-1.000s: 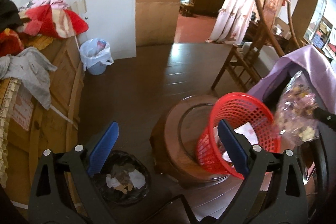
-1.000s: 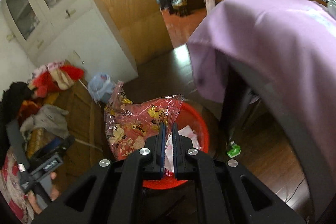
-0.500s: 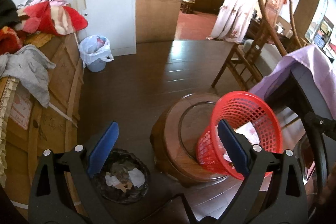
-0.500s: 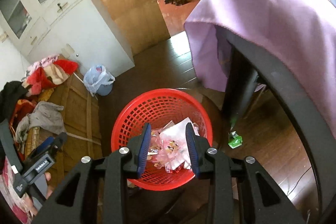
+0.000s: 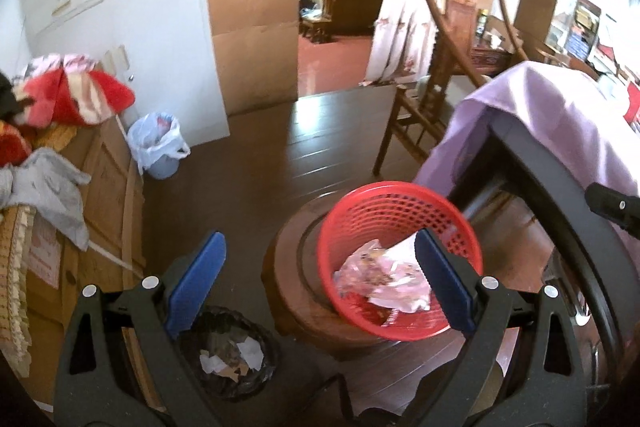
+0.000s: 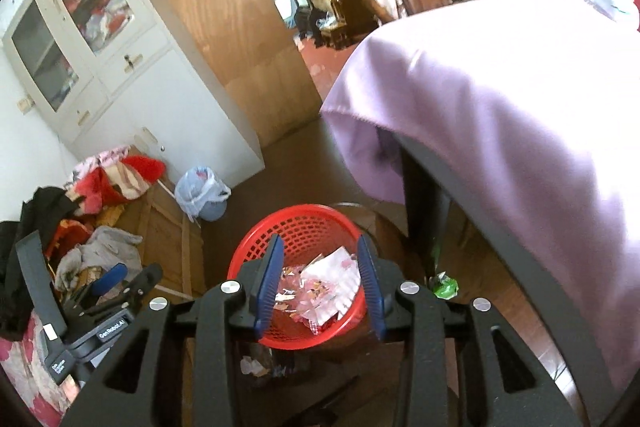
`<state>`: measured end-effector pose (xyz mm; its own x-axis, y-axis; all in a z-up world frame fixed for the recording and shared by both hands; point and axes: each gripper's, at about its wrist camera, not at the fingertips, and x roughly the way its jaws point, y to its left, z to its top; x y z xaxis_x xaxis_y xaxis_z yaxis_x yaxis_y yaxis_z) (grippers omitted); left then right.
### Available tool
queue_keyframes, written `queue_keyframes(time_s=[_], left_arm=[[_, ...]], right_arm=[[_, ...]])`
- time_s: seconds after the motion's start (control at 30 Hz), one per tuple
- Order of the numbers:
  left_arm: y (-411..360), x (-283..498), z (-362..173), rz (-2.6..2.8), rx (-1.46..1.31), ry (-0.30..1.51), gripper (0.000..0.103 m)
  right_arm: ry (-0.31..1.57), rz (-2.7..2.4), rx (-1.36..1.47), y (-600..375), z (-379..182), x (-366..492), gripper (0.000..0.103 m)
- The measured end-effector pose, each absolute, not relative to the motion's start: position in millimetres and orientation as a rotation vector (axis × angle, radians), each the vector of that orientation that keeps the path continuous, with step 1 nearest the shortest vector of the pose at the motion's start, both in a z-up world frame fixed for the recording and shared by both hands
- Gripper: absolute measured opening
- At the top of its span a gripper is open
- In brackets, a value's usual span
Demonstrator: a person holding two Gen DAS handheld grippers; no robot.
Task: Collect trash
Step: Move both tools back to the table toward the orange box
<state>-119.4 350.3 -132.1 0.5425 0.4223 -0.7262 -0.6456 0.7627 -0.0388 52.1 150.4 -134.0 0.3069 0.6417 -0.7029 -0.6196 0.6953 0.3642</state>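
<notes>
On the round dark wooden stool [image 5: 296, 267] stands the red perforated plastic basket [image 5: 400, 211], tilted a little, and inside it lie the task's things: a crumpled clear wrapper with pink and gold print [image 5: 368, 271] and a white paper scrap [image 5: 404, 255] touching it. From the right wrist view the same basket [image 6: 304, 227] sits at 12 o'clock of the right gripper [image 6: 320, 287], with the wrapper [image 6: 304, 291] seen between the blue pads; the jaws are opening and grip nothing, the wrapper lying loose below them in the basket. The left gripper [image 5: 320, 283] has its blue pads spread wide and empty, the right-hand pad overlapping the basket's rim in the picture; the same tool appears at 9 o'clock in the right wrist view [image 6: 116, 287]. On the dark wooden floor, at 7 o'clock of the stool, is a black-lined bin with paper scraps [image 5: 230, 351]. A small green crumpled wrapper [image 6: 444, 285] lies on the floor at 3 o'clock of the basket, near the black table leg [image 6: 420, 211]. The table wears a lilac cloth [image 6: 500, 107]. Well apart, at 10 o'clock, a pale blue bin with a white bag liner [image 5: 158, 147] stands beside the white cabinet [image 5: 160, 27]
</notes>
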Motion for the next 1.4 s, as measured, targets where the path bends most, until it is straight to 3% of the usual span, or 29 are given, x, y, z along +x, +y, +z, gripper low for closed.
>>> queue_keyframes(time_s=[0.43, 0.73, 1.1, 1.4], left_arm=[[239.3, -57.8, -96.4, 0.489, -0.132, 0.750, 0.096], [147.3, 7.6, -84.5, 0.296, -0.035, 0.777, 0.096], [35.5, 128.0, -50.4, 0.027, 0.066, 0.792, 0.096], [-40.0, 251.1, -66.0, -0.038, 0.119, 0.887, 0.096]], right_arm=[[0.769, 0.669, 0.128, -6.6, -69.6, 90.1, 0.047], [0.662, 0.412, 0.176, -160.9, -33.4, 150.1, 0.064], [0.715, 0.217, 0.541, -315.7, -70.5, 223.3, 0.071], [0.701, 0.163, 0.540, -311.7, -74.0, 219.0, 0.071]])
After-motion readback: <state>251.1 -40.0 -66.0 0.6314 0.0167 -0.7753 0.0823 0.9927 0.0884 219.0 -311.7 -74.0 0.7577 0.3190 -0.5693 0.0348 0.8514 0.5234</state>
